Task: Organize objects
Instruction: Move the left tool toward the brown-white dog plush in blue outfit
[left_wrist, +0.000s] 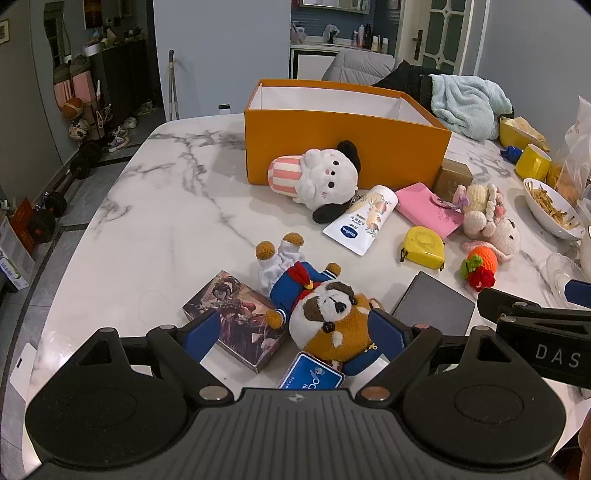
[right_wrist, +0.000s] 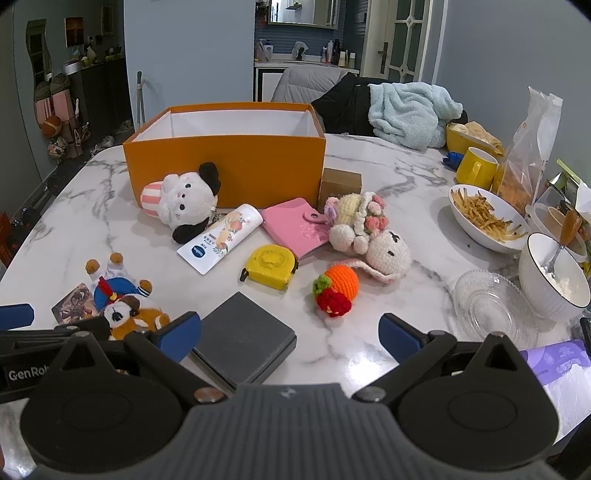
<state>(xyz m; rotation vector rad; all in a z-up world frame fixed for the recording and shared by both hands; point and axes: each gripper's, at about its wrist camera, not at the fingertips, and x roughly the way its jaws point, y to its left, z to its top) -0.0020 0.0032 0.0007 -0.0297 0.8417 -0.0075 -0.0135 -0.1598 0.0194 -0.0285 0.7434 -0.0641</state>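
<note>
An open orange box (left_wrist: 343, 151) (right_wrist: 225, 168) stands empty at the back of the marble table. My left gripper (left_wrist: 295, 334) is open around the head of a sailor plush (left_wrist: 325, 314) (right_wrist: 122, 306) that lies on the table, the pads a little apart from it. A picture card box (left_wrist: 236, 317) lies under its left finger. My right gripper (right_wrist: 290, 338) is open and empty above a dark grey box (right_wrist: 245, 338) (left_wrist: 434, 304). A white plush (left_wrist: 317, 177) (right_wrist: 181, 199), a lotion tube (left_wrist: 364, 219) (right_wrist: 221, 238), a pink wallet (right_wrist: 299, 225), a yellow tape measure (right_wrist: 271, 267) and crochet toys (right_wrist: 369, 229) lie between.
Bowls (right_wrist: 484, 218), a glass dish (right_wrist: 491, 306), a yellow mug (right_wrist: 476, 168) and snack bags crowd the table's right side. A blue card (left_wrist: 312, 373) lies under the plush. A small brown box (right_wrist: 340, 184) stands by the orange box. The table's left edge drops to the floor.
</note>
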